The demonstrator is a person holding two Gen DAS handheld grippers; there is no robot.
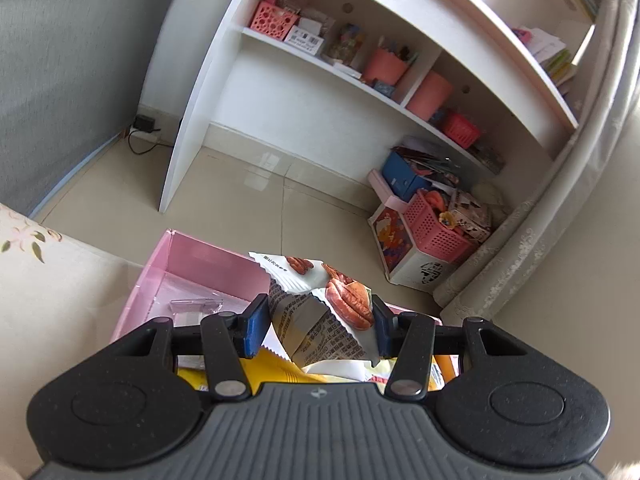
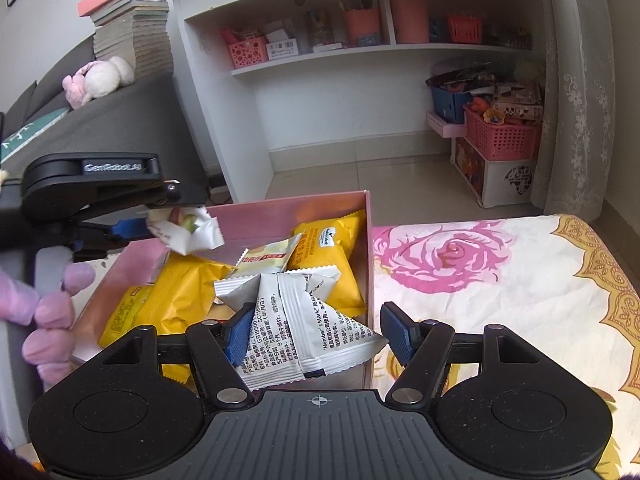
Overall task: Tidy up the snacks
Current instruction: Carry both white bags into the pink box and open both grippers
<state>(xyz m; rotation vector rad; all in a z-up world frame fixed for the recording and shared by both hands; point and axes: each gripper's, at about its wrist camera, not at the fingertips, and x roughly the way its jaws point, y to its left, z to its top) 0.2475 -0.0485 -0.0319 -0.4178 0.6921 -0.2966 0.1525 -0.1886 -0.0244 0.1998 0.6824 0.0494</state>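
Left tongs [image 1: 320, 322] are clamped on a white nut packet [image 1: 320, 304], pads pressing both sides, and they hold it up in the air over the pink box [image 1: 208, 268]. From the right wrist view the same packet [image 2: 184, 230] hangs above the box's left side, clear of the pile below. Right tongs [image 2: 316, 334] stand wide apart over the near edge of the box, gripping nothing, with a white Member's Mark packet [image 2: 304, 328] lying between the pads; it touches neither pad clearly enough to call.

Biggest thing around is the white shelf unit [image 2: 320, 92] at the back, pink baskets [image 2: 247, 52] on its shelf. Next comes the rose-print cloth [image 2: 480, 280] spread to the right of the box. The pink box [image 2: 370, 240] sits just beside that cloth, and inside it yellow snack packets [image 2: 332, 248] lie heaped under the white ones. A gloved pink hand [image 2: 48, 312] grips the left tool's handle at the left edge.
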